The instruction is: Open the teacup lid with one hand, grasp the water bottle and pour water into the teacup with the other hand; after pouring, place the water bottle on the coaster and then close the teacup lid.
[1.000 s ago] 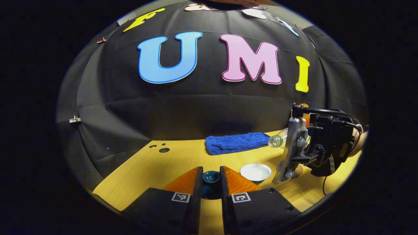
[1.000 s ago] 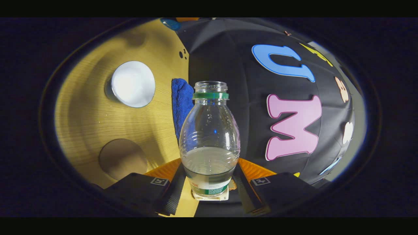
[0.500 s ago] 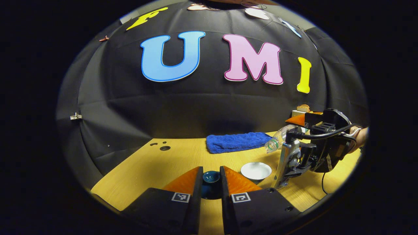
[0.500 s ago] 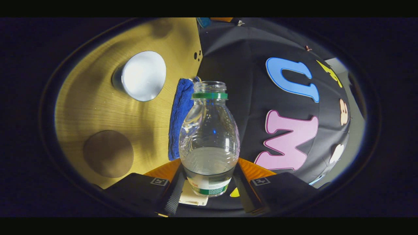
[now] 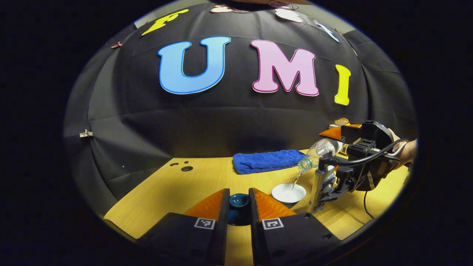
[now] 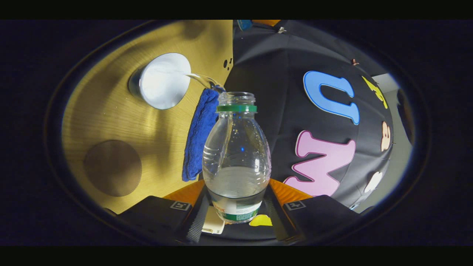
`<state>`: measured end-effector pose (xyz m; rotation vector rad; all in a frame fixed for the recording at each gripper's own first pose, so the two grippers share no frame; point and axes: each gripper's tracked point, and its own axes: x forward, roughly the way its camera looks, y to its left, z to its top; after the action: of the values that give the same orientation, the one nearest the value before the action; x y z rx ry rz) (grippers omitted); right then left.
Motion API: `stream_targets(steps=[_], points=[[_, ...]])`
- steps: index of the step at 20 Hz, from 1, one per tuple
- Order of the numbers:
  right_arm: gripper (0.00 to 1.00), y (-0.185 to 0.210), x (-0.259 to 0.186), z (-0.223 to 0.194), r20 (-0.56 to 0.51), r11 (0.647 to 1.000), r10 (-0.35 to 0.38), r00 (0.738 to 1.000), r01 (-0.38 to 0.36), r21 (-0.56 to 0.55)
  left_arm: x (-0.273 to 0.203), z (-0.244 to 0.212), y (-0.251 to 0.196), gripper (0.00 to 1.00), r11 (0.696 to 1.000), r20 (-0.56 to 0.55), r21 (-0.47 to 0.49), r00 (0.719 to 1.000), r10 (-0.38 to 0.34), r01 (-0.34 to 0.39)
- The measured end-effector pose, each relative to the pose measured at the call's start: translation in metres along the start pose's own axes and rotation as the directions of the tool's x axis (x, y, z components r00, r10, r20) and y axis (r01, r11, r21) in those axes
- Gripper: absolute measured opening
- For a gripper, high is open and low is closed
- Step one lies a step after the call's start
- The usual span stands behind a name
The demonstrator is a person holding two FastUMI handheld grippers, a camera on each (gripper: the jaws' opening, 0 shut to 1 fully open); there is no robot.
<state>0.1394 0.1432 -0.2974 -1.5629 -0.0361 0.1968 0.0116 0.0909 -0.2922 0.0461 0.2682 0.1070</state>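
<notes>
In the left gripper view, my left gripper [image 5: 239, 196] is shut on the dark teal teacup lid [image 5: 238, 202] and holds it just above the table. To its right stands the open white teacup [image 5: 289, 193]. My right gripper [image 5: 329, 142] grips the clear water bottle [image 5: 315, 155], tipped neck-down over the cup. A thin stream of water [image 5: 295, 180] falls into it. In the right gripper view, my right gripper [image 6: 236, 201] is shut on the uncapped bottle [image 6: 236, 155]. Water arcs from its mouth into the teacup [image 6: 162, 82]. The round brown coaster [image 6: 112, 168] lies bare beside the cup.
A folded blue towel [image 5: 268, 161] lies at the back of the wooden table [image 5: 177, 188], also seen as the towel [image 6: 198, 137] behind the bottle. Small cable holes [image 5: 186, 168] sit at the table's far left. A hand and a cable trail behind the right gripper.
My right gripper has tipped the bottle further toward the cup, and water now streams out of its mouth into the teacup. My left gripper has stayed still with the lid.
</notes>
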Motion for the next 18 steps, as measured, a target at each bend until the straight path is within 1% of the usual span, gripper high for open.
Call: stream_targets(steps=[1, 2, 3, 4, 5, 6, 7, 10, 11, 12, 15, 16, 17, 18], points=[[0.76, 0.001, 0.0, 0.0, 0.002, 1.0, -0.004, 1.0, 0.004, -0.006, 0.0, -0.001, -0.001, 0.31, 1.0, -0.002, -0.003, 1.0, -0.002, 0.002], [0.79, 0.0, 0.002, -0.001, 0.004, 1.0, -0.008, 1.0, 0.008, -0.014, -0.001, -0.001, 0.0, 0.31, 1.0, -0.004, -0.004, 1.0, -0.001, 0.001], [0.79, 0.0, 0.003, -0.002, 0.006, 1.0, -0.011, 1.0, 0.011, -0.02, -0.001, -0.002, 0.0, 0.31, 1.0, -0.005, -0.004, 1.0, 0.001, -0.001], [0.76, 0.0, 0.004, -0.003, 0.007, 1.0, -0.013, 1.0, 0.013, -0.027, -0.001, -0.003, 0.001, 0.31, 1.0, -0.006, -0.003, 1.0, 0.003, -0.003], [0.76, 0.0, 0.004, -0.003, 0.009, 0.999, -0.016, 1.0, 0.016, -0.034, -0.001, -0.004, 0.001, 0.31, 1.0, -0.008, -0.003, 1.0, 0.004, -0.004], [0.79, 0.0, 0.005, -0.004, 0.011, 0.999, -0.019, 1.0, 0.019, -0.04, -0.001, -0.003, 0.001, 0.31, 1.0, -0.008, -0.003, 1.0, 0.005, -0.005], [0.76, 0.0, 0.005, -0.005, 0.012, 0.999, -0.02, 1.0, 0.021, -0.046, 0.0, -0.004, 0.001, 0.31, 1.0, -0.009, -0.003, 1.0, 0.004, -0.004], [0.76, -0.003, 0.007, -0.006, 0.019, 0.997, -0.029, 0.999, 0.03, -0.075, -0.001, -0.003, 0.002, 0.31, 1.0, -0.008, -0.007, 1.0, 0.006, -0.006], [0.76, -0.004, 0.008, -0.006, 0.023, 0.996, -0.033, 0.999, 0.034, -0.083, 0.0, -0.005, 0.002, 0.28, 1.0, -0.009, -0.006, 1.0, 0.005, -0.005], [0.76, -0.004, 0.009, -0.006, 0.027, 0.995, -0.038, 0.999, 0.04, -0.092, 0.0, -0.004, 0.002, 0.31, 1.0, -0.008, -0.005, 1.0, 0.006, -0.006], [0.76, -0.008, 0.012, -0.004, 0.039, 0.992, -0.053, 0.998, 0.057, -0.116, 0.0, -0.005, 0.002, 0.31, 1.0, -0.011, -0.008, 1.0, 0.005, -0.006], [0.76, -0.007, 0.013, -0.004, 0.041, 0.991, -0.053, 0.998, 0.058, -0.119, -0.001, -0.006, 0.003, 0.28, 1.0, -0.01, -0.009, 1.0, 0.006, -0.006], [0.76, -0.008, 0.014, -0.005, 0.042, 0.99, -0.058, 0.997, 0.063, -0.124, 0.0, -0.005, 0.004, 0.31, 1.0, -0.009, -0.01, 1.0, 0.008, -0.008], [0.76, -0.011, 0.013, -0.005, 0.044, 0.988, -0.069, 0.997, 0.074, -0.135, 0.0, -0.005, 0.005, 0.31, 1.0, -0.008, -0.012, 1.0, 0.009, -0.009]])
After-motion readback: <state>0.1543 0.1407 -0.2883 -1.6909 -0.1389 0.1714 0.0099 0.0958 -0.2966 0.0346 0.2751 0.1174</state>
